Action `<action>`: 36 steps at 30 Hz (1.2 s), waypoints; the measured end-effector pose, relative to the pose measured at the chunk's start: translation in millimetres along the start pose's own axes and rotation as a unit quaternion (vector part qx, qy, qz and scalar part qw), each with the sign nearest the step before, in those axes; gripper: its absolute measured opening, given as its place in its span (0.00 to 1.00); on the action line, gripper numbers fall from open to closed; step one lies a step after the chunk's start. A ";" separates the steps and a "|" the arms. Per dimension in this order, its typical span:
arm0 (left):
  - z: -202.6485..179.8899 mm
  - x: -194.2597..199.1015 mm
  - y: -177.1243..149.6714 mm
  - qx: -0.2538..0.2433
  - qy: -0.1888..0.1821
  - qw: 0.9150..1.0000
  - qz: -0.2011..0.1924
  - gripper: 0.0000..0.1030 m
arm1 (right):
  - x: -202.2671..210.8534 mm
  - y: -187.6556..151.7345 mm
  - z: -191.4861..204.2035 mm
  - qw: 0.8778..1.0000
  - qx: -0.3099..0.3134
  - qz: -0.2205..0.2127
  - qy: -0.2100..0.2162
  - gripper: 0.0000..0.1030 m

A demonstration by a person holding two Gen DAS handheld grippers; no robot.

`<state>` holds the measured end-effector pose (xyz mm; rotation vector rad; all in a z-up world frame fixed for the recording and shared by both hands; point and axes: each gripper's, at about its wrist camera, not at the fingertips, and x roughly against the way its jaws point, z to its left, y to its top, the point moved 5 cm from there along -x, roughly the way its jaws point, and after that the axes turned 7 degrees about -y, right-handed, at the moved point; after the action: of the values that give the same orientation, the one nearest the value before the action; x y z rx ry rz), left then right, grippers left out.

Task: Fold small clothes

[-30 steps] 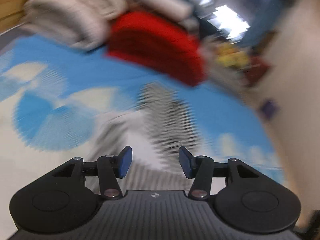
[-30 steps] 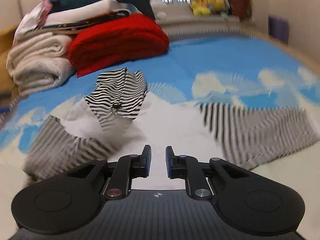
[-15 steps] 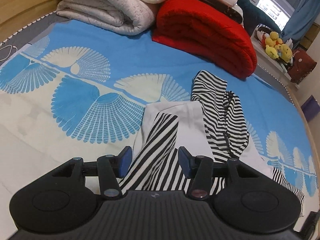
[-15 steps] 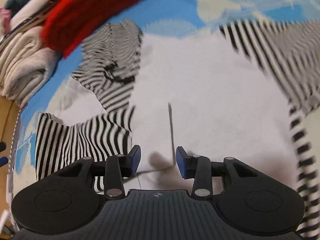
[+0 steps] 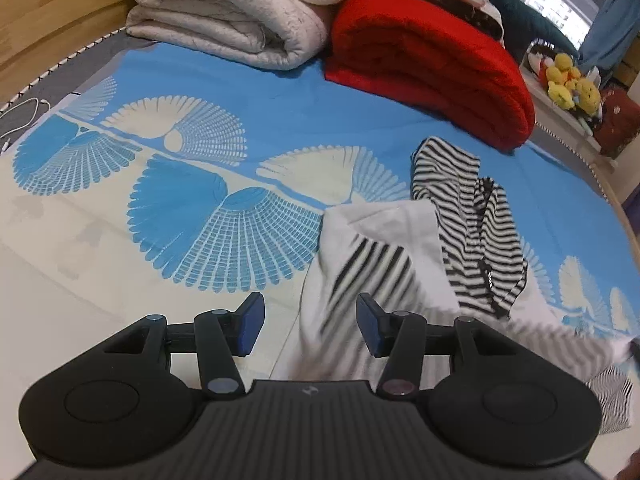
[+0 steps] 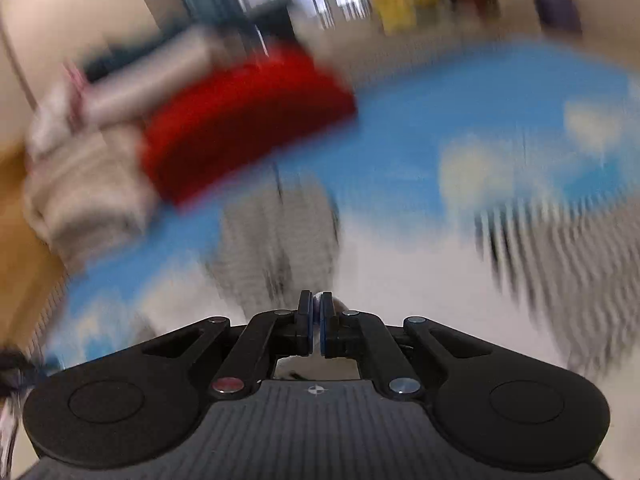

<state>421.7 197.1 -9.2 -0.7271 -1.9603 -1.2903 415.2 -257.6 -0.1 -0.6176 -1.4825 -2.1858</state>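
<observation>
A small white garment with black-and-white striped sleeves and hood (image 5: pixel 400 224) lies crumpled on the blue and cream bedsheet (image 5: pixel 200 220). My left gripper (image 5: pixel 309 316) hangs open just above the garment's left edge. A blurred striped sleeve runs under its right finger, and the pads press on nothing. In the right wrist view, which is heavily blurred, my right gripper (image 6: pixel 316 312) is shut on a pinch of the garment's white fabric (image 6: pixel 400 280). A striped sleeve (image 6: pixel 560 248) spreads to its right.
A folded red blanket (image 5: pixel 432 64) and a rolled cream quilt (image 5: pixel 232 16) are stacked at the head of the bed. A wooden bed frame (image 5: pixel 48 12) and a white cable (image 5: pixel 20 120) are at the left. Yellow plush toys (image 5: pixel 568 84) sit beyond the right edge.
The right gripper opened over the white fabric, then closed on it, and its view has swung upward. The left gripper drifted left of the garment, and the striped sleeve near it is now moving.
</observation>
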 end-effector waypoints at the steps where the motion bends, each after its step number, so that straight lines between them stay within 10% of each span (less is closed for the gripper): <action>1: -1.8 -2.4 -2.1 -0.006 0.001 1.000 0.004 0.54 | 7.2 11.5 -6.0 0.999 0.004 -0.031 -0.005 0.02; 3: -8.8 -9.0 -8.2 -0.019 -0.001 1.000 0.015 0.54 | -1.4 16.0 -24.4 0.998 0.005 -0.024 -0.061 0.02; 6: -22.6 -22.2 -19.7 -0.035 -0.010 0.999 0.037 0.54 | -42.8 -7.6 -67.1 0.982 -0.016 0.101 -0.161 0.02; 10: -40.1 -40.8 -38.0 -0.047 -0.032 0.996 0.068 0.54 | -46.0 -14.7 -89.7 0.975 -0.062 0.121 -0.174 0.06; 16: -48.4 -77.9 -80.0 -0.077 -0.035 0.987 0.139 0.54 | -40.8 -3.6 -75.8 0.988 -0.045 0.091 -0.120 0.15; 23: -35.2 -89.8 -104.3 -0.105 0.024 0.978 0.178 0.58 | -74.0 -52.7 -119.6 0.941 -0.134 0.249 -0.185 0.21; 29: -58.7 -65.3 -82.9 -0.104 -0.023 0.987 0.120 0.58 | -58.5 -28.5 -104.7 0.966 -0.122 0.179 -0.139 0.22; 36: -47.2 -91.3 -104.6 -0.079 -0.009 0.982 0.170 0.58 | -74.3 -47.8 -90.0 0.967 -0.129 0.209 -0.072 0.23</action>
<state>410.4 108.1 -125.2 -1.1021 -1.6674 -1.2375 437.0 -318.4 -108.5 -1.0893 -1.0169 -2.0378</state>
